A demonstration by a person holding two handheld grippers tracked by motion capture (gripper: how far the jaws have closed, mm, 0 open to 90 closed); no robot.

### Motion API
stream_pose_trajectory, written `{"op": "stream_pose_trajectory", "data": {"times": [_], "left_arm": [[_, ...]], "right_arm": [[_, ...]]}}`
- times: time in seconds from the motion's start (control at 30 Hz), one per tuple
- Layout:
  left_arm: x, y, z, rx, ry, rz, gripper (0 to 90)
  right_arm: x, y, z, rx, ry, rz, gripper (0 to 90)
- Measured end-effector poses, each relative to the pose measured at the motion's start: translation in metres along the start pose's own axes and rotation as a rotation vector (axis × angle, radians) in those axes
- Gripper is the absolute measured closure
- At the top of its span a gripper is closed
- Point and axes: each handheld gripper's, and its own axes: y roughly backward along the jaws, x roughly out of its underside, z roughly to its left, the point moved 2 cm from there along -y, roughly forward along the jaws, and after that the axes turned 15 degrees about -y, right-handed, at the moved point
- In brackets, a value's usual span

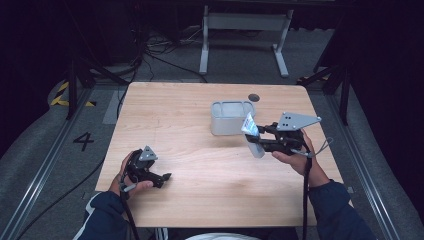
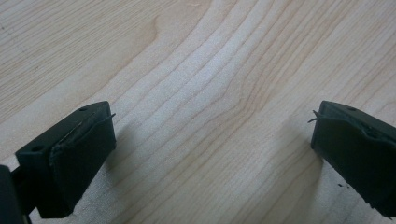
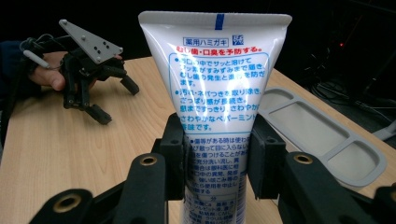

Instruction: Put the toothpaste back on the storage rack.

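On the table, high view: a toothpaste tube (image 1: 251, 131) is gripped by the right gripper (image 1: 260, 136), just beside a grey tray (image 1: 231, 118) standing near the table's (image 1: 200, 175) middle; the left gripper (image 1: 162, 177) is rested near the front left edge, well apart from the tube.
Left gripper view: the two black jaws are seen spread wide over bare wood, with nothing held between them.
Right gripper view: the tube (image 3: 219, 84) is clamped upright between the closed pads (image 3: 175, 154), crimped end up; the grey tray (image 3: 322, 135) is seen at right, the left gripper (image 3: 93, 88) farther off at left.
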Motion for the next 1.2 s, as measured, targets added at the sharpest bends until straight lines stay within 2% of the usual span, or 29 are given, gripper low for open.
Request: {"op": "stream_pose_trajectory", "data": {"times": [0.4,0.83,1.0,1.2], "left_arm": [[0.0,0.0,0.0,0.0,0.001,0.0,0.2],[0.0,0.0,0.0,0.0,0.0,0.0,0.2],[0.0,0.0,0.0,0.0,0.0,0.0,0.2],[0.0,0.0,0.0,0.0,0.0,0.0,0.2]], "right_arm": [[-0.027,-0.005,-0.009,0.045,0.007,-0.021,64.1],[-0.055,-0.022,-0.023,0.087,-0.006,-0.043,63.9],[-0.064,-0.027,-0.029,0.082,-0.023,-0.065,63.9],[-0.074,-0.035,-0.035,0.101,-0.028,-0.074,63.8]]}}
